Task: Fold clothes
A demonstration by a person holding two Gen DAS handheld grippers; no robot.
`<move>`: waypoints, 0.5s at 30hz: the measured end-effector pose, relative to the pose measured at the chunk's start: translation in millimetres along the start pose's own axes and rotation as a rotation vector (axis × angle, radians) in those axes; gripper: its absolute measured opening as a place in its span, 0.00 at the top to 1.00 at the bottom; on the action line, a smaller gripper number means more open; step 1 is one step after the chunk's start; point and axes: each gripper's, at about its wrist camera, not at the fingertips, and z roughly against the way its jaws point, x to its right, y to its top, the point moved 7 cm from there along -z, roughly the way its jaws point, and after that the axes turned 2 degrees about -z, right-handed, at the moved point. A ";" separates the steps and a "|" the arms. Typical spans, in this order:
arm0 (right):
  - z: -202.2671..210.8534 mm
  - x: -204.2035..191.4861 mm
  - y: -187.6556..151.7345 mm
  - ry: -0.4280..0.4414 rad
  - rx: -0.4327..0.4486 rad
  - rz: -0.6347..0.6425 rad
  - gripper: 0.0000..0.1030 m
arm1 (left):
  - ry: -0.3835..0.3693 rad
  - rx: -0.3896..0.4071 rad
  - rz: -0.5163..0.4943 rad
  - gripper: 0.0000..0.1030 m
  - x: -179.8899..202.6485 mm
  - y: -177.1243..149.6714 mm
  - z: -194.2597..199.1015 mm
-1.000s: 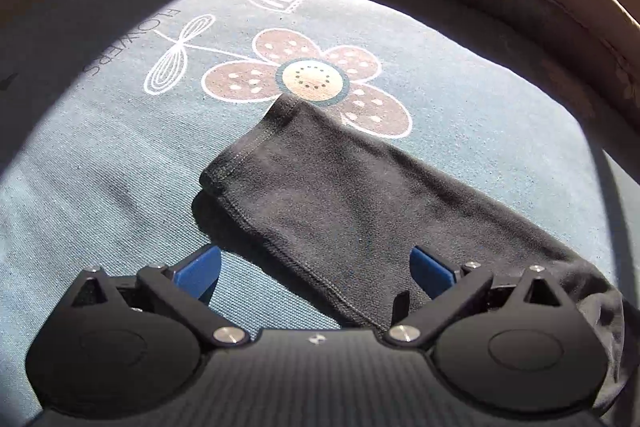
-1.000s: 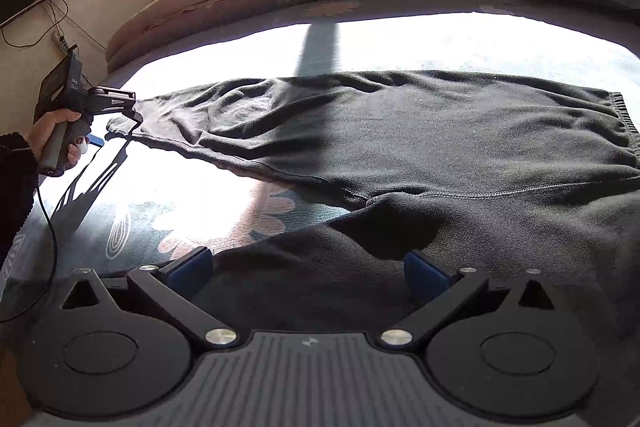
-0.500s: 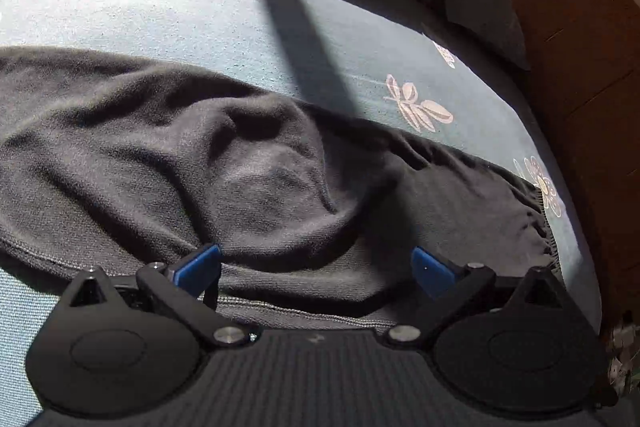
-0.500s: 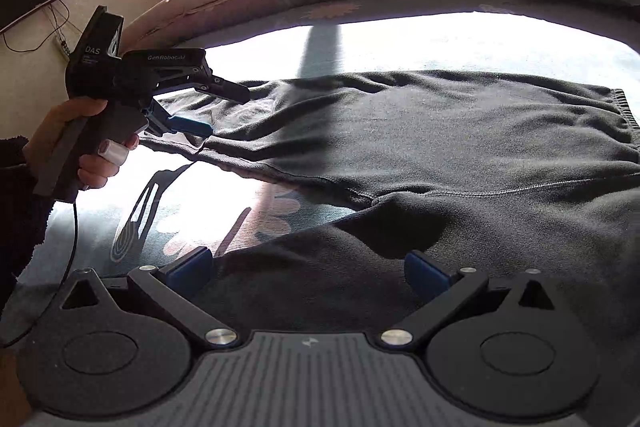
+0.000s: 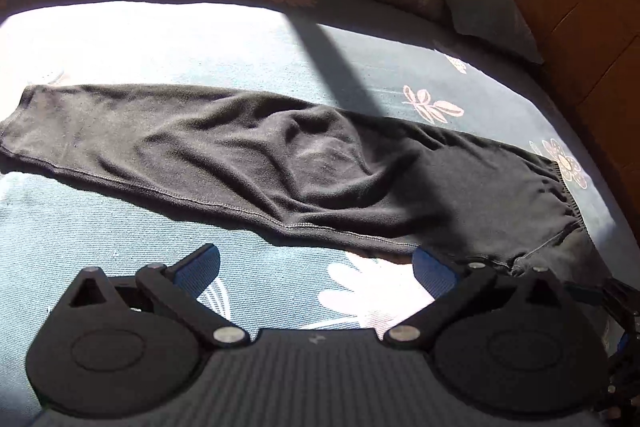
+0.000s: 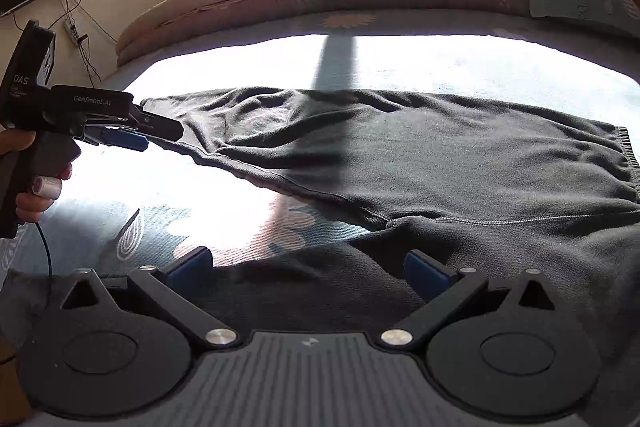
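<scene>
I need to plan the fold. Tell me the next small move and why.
Probably bring the left tongs down onto the far leg's cuff and close. The trousers lie spread on the bed, both tongs are open and empty, and the left one hovers beside that cuff.

Left gripper [image 5: 316, 265] jaws wide apart, right gripper [image 6: 310, 265] likewise (both empty)

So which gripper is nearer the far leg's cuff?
Left. The left gripper hangs beside the cuff of the black trousers; the right gripper sits over the near leg, by the crotch.
</scene>
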 end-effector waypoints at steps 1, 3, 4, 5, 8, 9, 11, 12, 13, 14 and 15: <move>-3.9 -1.6 6.1 -0.010 0.004 0.021 0.00 | 0.024 0.006 -0.012 0.01 -0.6 -5.5 6.2; -15.8 -5.3 19.0 -0.016 -0.005 0.052 0.00 | 0.076 0.014 -0.038 0.01 -3.0 -16.3 18.7; -22.1 -7.7 25.6 -0.017 -0.009 0.069 0.00 | 0.108 0.013 -0.051 0.01 -5.7 -21.4 25.0; -30.8 -13.4 33.5 0.004 -0.012 0.096 0.00 | 0.139 0.013 -0.065 0.01 -8.5 -26.5 31.4; -60.9 -30.1 57.1 0.068 -0.027 0.158 0.00 | 0.227 0.020 -0.086 0.01 -17.6 -38.4 47.8; -73.8 -34.2 63.2 0.086 -0.035 0.163 0.00 | 0.245 0.026 -0.085 0.01 -20.2 -41.3 52.9; -100.3 -40.3 74.6 0.102 -0.047 0.164 0.00 | 0.262 0.033 -0.075 0.01 -24.8 -47.4 61.8; -113.9 -41.1 78.0 0.097 -0.060 0.159 0.00 | 0.265 0.037 -0.070 0.01 -26.3 -50.5 65.3; -126.4 -41.2 79.5 0.094 -0.077 0.146 0.00 | 0.265 0.041 -0.064 0.01 -27.2 -53.8 68.1; -136.8 -41.0 79.1 0.096 -0.094 0.126 0.00 | 0.264 0.044 -0.058 0.01 -28.2 -57.0 70.9; -145.6 -39.5 75.6 0.099 -0.124 0.104 0.00 | 0.264 0.048 -0.053 0.01 -28.5 -59.8 72.7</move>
